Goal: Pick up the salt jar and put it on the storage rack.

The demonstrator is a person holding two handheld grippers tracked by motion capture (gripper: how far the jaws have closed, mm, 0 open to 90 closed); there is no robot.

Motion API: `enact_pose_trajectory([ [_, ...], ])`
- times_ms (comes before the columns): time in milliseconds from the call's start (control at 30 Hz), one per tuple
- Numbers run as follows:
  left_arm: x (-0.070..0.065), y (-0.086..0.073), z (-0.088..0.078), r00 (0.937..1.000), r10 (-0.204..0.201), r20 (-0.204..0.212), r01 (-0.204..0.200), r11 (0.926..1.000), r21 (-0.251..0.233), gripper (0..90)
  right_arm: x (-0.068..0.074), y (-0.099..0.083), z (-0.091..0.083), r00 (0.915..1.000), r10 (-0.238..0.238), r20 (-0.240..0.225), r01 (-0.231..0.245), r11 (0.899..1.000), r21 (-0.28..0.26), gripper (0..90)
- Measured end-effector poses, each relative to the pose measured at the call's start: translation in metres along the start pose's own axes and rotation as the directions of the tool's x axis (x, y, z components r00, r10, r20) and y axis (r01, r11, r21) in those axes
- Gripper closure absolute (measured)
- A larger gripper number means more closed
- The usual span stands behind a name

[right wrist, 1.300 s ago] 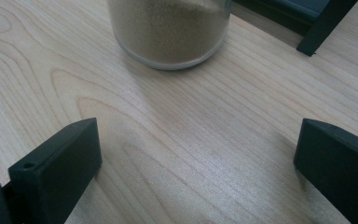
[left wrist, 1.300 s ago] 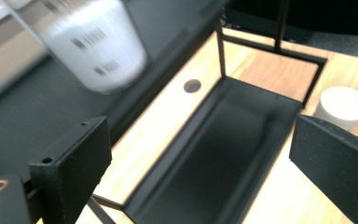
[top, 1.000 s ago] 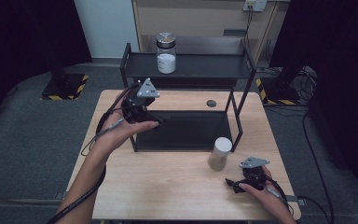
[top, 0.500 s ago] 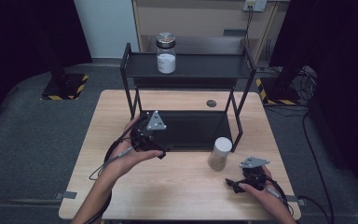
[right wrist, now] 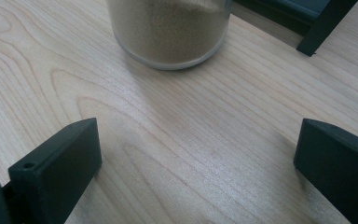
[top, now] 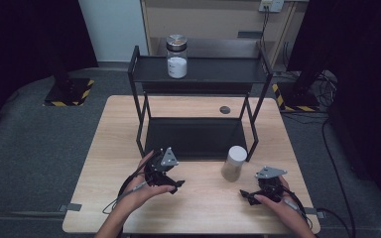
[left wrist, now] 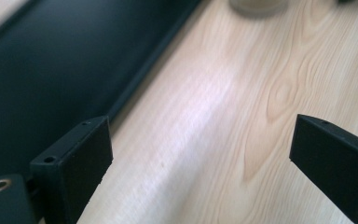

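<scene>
Tan-filled jar (top: pixel 235 162) with white lid stands on the surface just ahead of the right gripper (top: pixel 252 195), jaws spread, nothing between them. Left gripper (top: pixel 174 184) likewise spread and empty, jar farther ahead. Pre-grasp, I'd say: next, slide the right jaws forward around the jar, then close.

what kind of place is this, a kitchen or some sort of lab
Probably a lab or recording studio, not a kitchen: dark curtains, hazard-striped stand bases on grey carpet, and a lone wooden table with a black shelf rack.

Bare worktop (top: pixel 198 208) between both hands; tan jar (top: pixel 234 162) standing near right claw (top: pixel 248 195); black rack (top: pixel 198 136) blocking farther reach, its lower tier open.
</scene>
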State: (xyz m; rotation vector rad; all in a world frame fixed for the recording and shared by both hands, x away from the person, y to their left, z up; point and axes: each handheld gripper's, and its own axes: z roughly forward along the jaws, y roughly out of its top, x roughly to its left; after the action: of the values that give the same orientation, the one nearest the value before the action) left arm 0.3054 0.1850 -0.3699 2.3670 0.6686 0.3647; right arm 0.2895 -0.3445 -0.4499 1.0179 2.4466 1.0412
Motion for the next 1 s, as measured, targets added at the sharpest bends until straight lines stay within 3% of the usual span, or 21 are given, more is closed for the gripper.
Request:
enact_pose_trajectory([
  [267, 0.002, -0.026, 0.017, 0.9988, -0.050, 0.000, 0.050, 0.9979, 0.041, 4.6, 0.000, 0.000, 0.000, 1.0000, 0.000, 0.000, 0.000, 1.000, 0.000, 1.7],
  [533, 0.007, -0.044, 0.022, 0.9949, -0.100, -0.014, 0.100, 0.9946, 0.028, 4.6, 0.000, 0.000, 0.000, 1.0000, 0.000, 0.000, 0.000, 1.000, 0.000, 1.7],
  [733, 0.010, -0.054, 0.025, 0.9950, -0.099, -0.014, 0.099, 0.9949, 0.020, 4.7, 0.000, 0.000, 0.000, 1.0000, 0.000, 0.000, 0.000, 1.000, 0.000, 1.7],
  [900, 0.016, -0.063, 0.027, 0.9958, -0.092, 0.002, 0.092, 0.9957, 0.011, 4.5, 0.000, 0.000, 0.000, 1.0000, 0.000, 0.000, 0.000, 1.000, 0.000, 1.6],
  [1000, 0.021, -0.072, 0.028, 0.9940, -0.107, 0.021, 0.108, 0.9941, -0.016, 3.4, 0.000, 0.000, 0.000, 1.0000, 0.000, 0.000, 0.000, 1.000, 0.000, 1.7],
])
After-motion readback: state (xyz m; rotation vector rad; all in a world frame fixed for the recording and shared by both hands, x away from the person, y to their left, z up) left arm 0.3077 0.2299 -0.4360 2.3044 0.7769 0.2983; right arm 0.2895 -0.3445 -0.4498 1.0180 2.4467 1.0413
